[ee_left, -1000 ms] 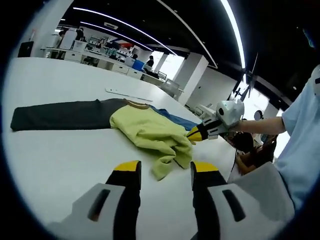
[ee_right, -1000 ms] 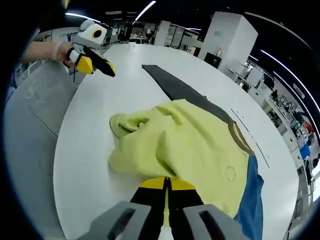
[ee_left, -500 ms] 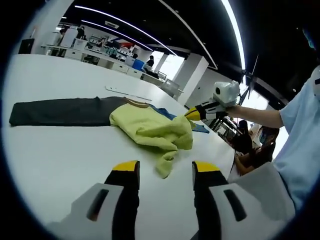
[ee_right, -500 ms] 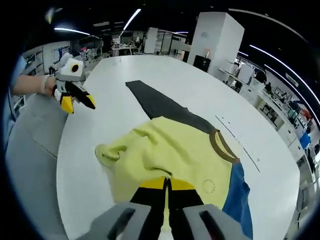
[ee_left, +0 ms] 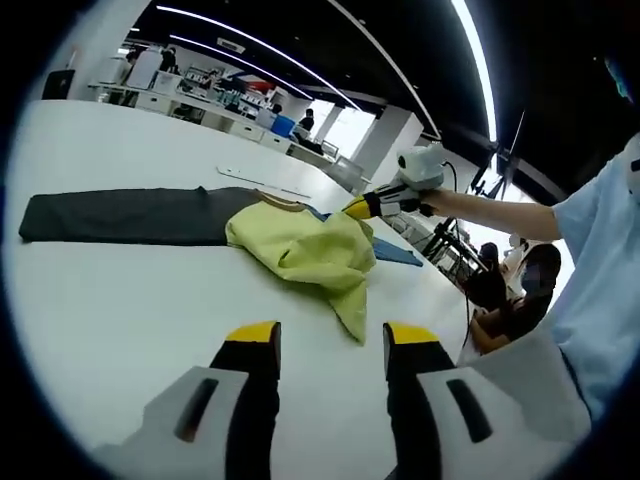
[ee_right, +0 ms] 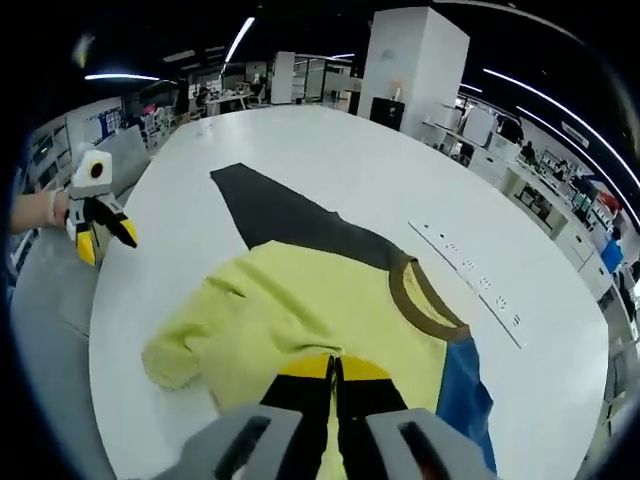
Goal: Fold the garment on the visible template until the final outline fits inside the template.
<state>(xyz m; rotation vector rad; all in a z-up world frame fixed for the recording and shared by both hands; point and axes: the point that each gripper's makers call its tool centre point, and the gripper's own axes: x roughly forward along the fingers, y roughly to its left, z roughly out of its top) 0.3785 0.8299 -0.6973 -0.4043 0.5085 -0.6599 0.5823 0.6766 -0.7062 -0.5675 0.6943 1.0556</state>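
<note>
The yellow shirt (ee_right: 330, 320) lies bunched on the white bench (ee_right: 350, 150), its brown collar toward a strip (ee_right: 470, 275) of small marks, over a blue panel (ee_right: 460, 390) that shows past its hem and touching a long dark cloth (ee_right: 270, 215) that runs away from its shoulder. It looks light, limp and unslippery, so it should drape and crease wherever it is lifted; a pinch at a hem corner or a sleeve end would carry a fold best, while a hold in mid-body would only gather it. The right tool (ee_right: 335, 368) is clenched on the shirt's near edge, jaws pressed together with yellow fabric between them, and lifts that edge over the body. The left tool (ee_left: 325, 335) is released, jaws well apart, holding nothing, above bare bench near the shirt's hanging sleeve (ee_left: 352, 305).
</note>
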